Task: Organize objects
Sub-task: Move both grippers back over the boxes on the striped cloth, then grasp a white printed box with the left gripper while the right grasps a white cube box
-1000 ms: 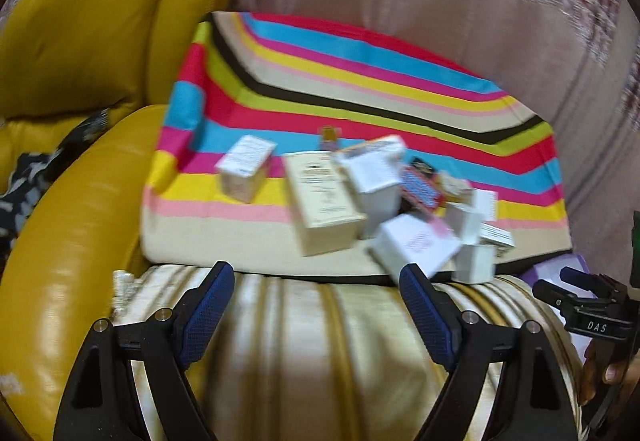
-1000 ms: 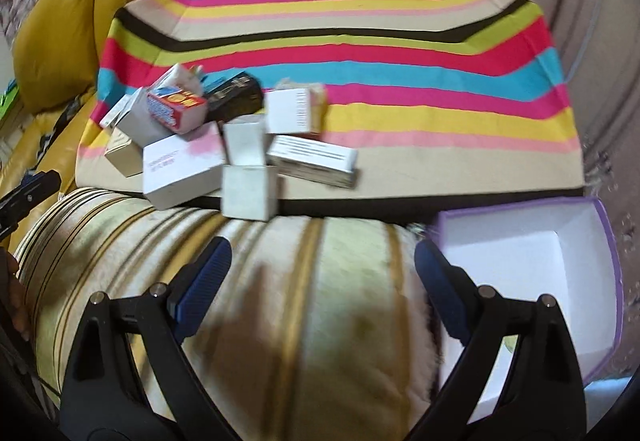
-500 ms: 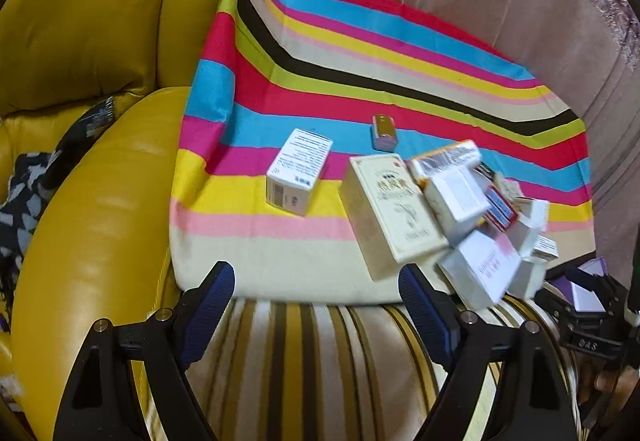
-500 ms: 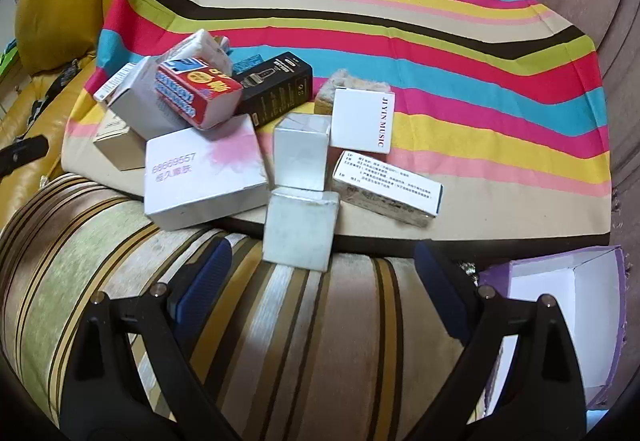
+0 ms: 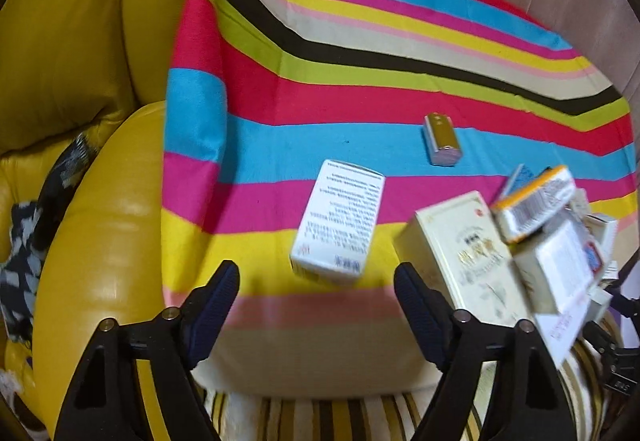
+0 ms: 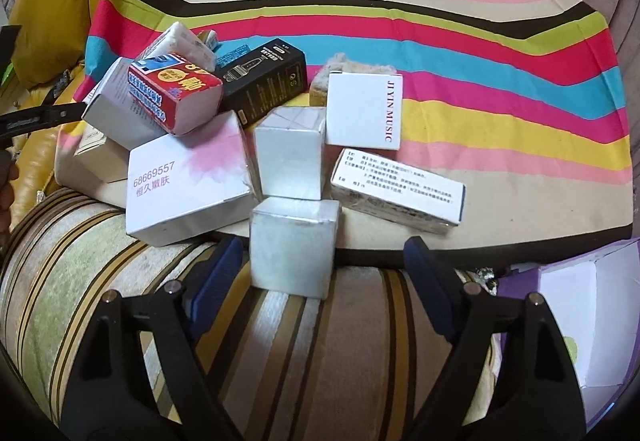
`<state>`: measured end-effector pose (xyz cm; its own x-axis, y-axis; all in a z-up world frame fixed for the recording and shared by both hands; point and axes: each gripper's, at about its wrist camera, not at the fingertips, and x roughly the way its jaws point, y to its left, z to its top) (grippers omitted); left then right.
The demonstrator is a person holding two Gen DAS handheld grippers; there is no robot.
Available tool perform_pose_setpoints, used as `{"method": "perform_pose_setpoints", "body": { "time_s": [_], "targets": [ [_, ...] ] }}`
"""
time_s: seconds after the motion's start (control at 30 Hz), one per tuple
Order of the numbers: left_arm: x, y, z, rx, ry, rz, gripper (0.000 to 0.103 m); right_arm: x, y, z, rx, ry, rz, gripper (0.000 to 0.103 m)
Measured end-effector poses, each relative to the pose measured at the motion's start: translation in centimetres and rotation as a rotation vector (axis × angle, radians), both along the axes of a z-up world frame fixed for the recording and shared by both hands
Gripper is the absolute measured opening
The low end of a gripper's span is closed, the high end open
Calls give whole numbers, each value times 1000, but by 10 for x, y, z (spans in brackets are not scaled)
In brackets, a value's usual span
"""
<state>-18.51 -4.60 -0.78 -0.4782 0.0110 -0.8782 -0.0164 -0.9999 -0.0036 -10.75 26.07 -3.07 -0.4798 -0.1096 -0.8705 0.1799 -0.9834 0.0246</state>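
Several small boxes lie on a bright striped cloth (image 6: 460,41). In the left wrist view a white printed box (image 5: 338,217) lies just ahead of my left gripper (image 5: 318,285); its jaws are closing, with nothing between the pads. A cream box (image 5: 460,253) leans against the pile to its right, and a small gold box (image 5: 440,139) lies beyond. In the right wrist view a silver cube box (image 6: 294,245) sits between the fingertips of my right gripper (image 6: 322,255), close to the left finger. Those jaws are closing too, and the pads do not touch it.
Behind the cube are a second silver box (image 6: 290,161), a pink-and-white box (image 6: 188,177), a red box (image 6: 172,93), a black box (image 6: 264,81), a white square box (image 6: 362,111) and a long printed box (image 6: 400,193). An open purple box (image 6: 580,301) stands at the right. A yellow leather sofa arm (image 5: 100,201) is on the left.
Both grippers have come down closer to the boxes. The left one swung left, so the white printed box is now centred ahead. Both pairs of jaws have narrowed a little.
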Motion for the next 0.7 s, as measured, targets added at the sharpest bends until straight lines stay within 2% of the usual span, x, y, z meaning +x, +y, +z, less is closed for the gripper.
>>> {"method": "perform_pose_setpoints", "body": {
  "time_s": [0.07,0.13,0.3,0.4,0.7],
  "targets": [
    [-9,2,-5,-13,-6,-9,71,-3,-1,-2,-4,-5,6,85],
    [-13,3,-9,-22,-7,-12,62,-5,-3,-5,-2,-10,11,81],
    [-17,0,-15,-1,4,-14,42,-12,-3,-11,-12,-24,7,53],
    [-15,-6,-15,15,18,4,41,-12,-4,-13,-11,-23,15,46],
    [12,-19,2,47,87,78,41,-11,-6,-13,-2,-14,27,45]
  ]
}}
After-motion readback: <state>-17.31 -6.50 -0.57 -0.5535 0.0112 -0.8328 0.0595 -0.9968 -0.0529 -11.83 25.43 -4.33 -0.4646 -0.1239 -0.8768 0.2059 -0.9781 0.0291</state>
